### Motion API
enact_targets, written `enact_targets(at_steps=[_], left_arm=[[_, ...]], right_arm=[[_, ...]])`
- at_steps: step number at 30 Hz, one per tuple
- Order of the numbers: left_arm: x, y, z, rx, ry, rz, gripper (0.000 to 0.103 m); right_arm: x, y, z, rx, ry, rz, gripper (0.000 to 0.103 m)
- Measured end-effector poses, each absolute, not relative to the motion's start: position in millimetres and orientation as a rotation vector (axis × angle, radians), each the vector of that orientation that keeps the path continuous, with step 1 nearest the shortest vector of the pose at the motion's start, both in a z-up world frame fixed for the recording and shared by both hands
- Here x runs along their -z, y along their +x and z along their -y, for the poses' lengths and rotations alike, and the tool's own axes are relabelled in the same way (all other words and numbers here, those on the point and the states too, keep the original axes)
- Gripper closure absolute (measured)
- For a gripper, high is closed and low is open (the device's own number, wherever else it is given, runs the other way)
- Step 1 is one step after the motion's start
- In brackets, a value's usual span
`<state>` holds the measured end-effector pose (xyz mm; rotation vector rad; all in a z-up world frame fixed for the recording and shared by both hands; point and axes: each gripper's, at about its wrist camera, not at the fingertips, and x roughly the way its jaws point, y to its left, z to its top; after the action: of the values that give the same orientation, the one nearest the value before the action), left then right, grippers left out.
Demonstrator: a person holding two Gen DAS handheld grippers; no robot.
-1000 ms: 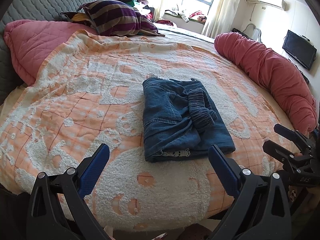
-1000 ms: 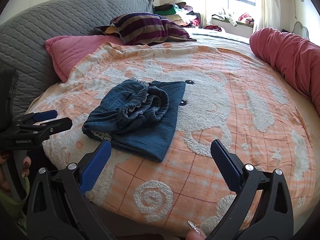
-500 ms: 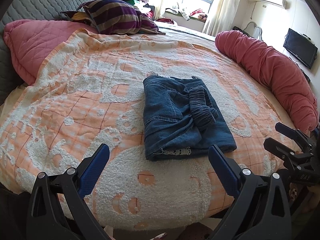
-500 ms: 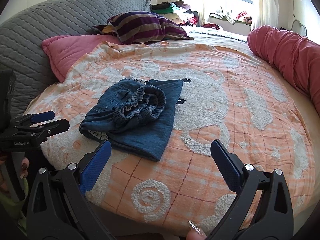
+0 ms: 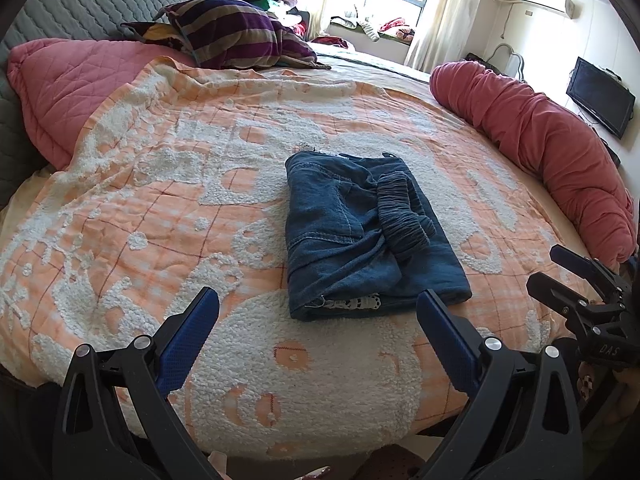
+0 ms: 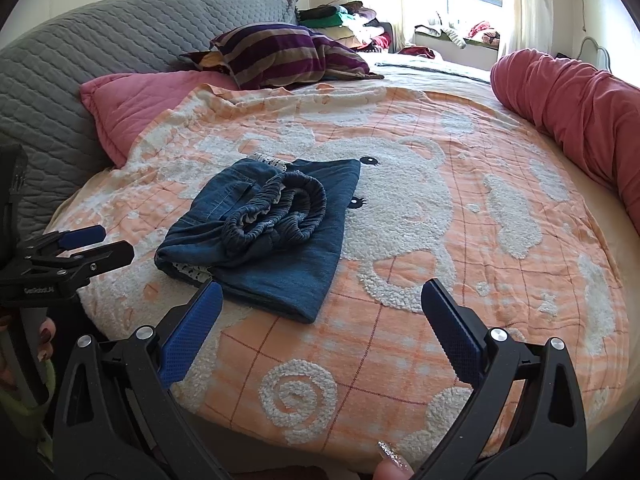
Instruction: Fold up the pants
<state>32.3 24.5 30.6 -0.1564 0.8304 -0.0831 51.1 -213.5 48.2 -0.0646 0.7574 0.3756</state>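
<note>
The pants [image 5: 372, 236] lay folded into a compact rectangle near the middle of the bed [image 5: 120, 208], on the orange-and-white blanket [image 5: 168, 184], with both tools held back at the near edge and apart from the cloth. The left tool [image 5: 318, 312] stood wide open and empty; the right tool [image 6: 320, 304] was likewise spread with nothing between its blue pads.

The likeliest trouble, as I judged it, sat on top: the elastic waistband [image 6: 280, 208] was bunched in a thick, ruffled roll rather than lying flat, so the bundle was lumpy and could spring loose or tip open if nudged. A pinch taken on the top layer alone would probably peel it back and undo the fold. At the near end a strip of white patterned lining [image 5: 352, 303] stuck out from between the layers, which suggested the edges were not squared. The blanket's looped, fleecy pile looked grippy, so dragging the bundle across it might shear the lower layer out of line.

The denim was dark blue, fairly stiff, with pale stitched seams. A quilted pink pillow [image 5: 72, 80], a striped cushion [image 5: 236, 36] and a long red bolster [image 5: 544, 132] ringed the bed, well apart from the pants
</note>
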Motion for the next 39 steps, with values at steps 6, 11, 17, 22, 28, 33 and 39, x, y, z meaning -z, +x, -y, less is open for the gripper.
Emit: enact_targets(at_steps=[6, 11, 17, 22, 28, 33, 39], left_arm=[[-32.0, 31.6, -24.4, 0.085, -0.163, -0.830, 0.004], [-34.1, 30.8, -26.2, 0.072, -0.156, -0.824, 0.004], [-34.9, 31.0, -28.1, 0.051, -0.137, -0.818, 0.005], [-33.2, 32.4, -32.1, 0.070, -0.165, -0.822, 0.004], [-31.0, 34.9, -33.3, 0.059, -0.168, -0.831, 0.004], [-29.7, 36.7, -38.2, -0.013, -0.140, -0.821, 0.004], [-20.2, 49.6, -68.3, -0.036, -0.196, -0.854, 0.004]], right_arm=[[-47.5, 52.9, 216.0, -0.370, -0.063, -0.759, 0.009], [-47.1, 52.8, 216.5, -0.364, -0.063, -0.760, 0.009], [-45.4, 52.2, 217.7, -0.342, -0.061, -0.765, 0.009], [-45.2, 51.8, 217.4, -0.327, -0.062, -0.765, 0.009], [-46.9, 52.9, 218.7, -0.297, -0.052, -0.761, 0.009], [-44.1, 55.8, 220.3, -0.276, -0.047, -0.772, 0.009], [-37.8, 67.2, 231.9, -0.238, -0.023, -0.787, 0.009]])
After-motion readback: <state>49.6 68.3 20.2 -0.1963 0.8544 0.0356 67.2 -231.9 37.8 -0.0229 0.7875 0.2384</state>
